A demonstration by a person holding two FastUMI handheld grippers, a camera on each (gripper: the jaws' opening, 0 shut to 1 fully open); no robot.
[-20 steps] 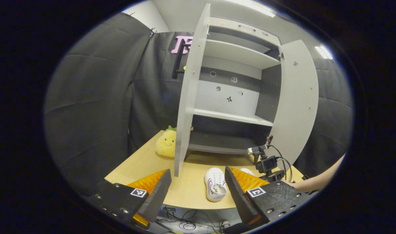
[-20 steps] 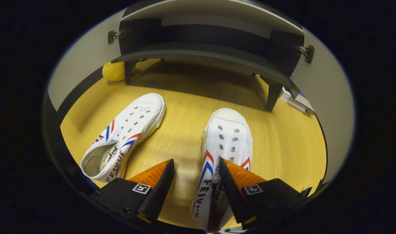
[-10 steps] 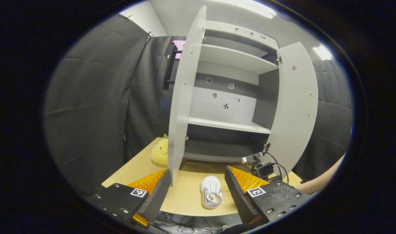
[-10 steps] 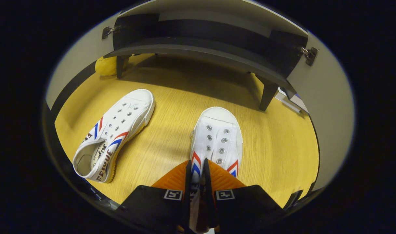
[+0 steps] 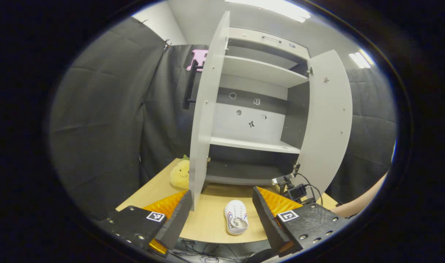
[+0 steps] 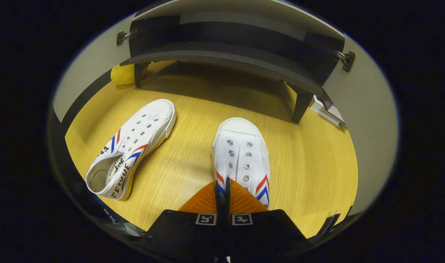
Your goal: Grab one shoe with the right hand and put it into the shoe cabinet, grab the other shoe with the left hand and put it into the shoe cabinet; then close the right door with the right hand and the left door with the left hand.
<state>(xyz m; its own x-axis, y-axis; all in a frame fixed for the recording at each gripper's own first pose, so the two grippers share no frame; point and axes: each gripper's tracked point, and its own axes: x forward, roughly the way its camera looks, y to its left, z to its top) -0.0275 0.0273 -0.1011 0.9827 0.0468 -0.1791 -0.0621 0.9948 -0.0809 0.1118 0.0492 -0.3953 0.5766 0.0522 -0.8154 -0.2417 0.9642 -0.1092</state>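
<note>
The white canvas shoe with red and blue stripes [image 6: 129, 149] has dark letters on its side, about "FEIYUE".

My right gripper [image 6: 222, 184] covers the heel of the white canvas shoe with red and blue stripes [image 6: 240, 153]; behind it, the cabinet's grey left door [image 6: 84, 86] hides most of the yellow plush toy [image 6: 122, 74].

Two white canvas slip-on shoes with red and blue side stripes and metal eyelets lie on the wooden table before the shoe cabinet [image 5: 251, 120]. The right shoe [image 6: 241, 157] points toe-first toward the cabinet, its side wall pinched at the heel end. The left shoe [image 6: 131, 146] lies apart, angled, opening visible (lettering on its side). The cabinet stands upright, left door [image 5: 204, 120] and right door [image 5: 326, 120] both open, shelves bare.
</note>
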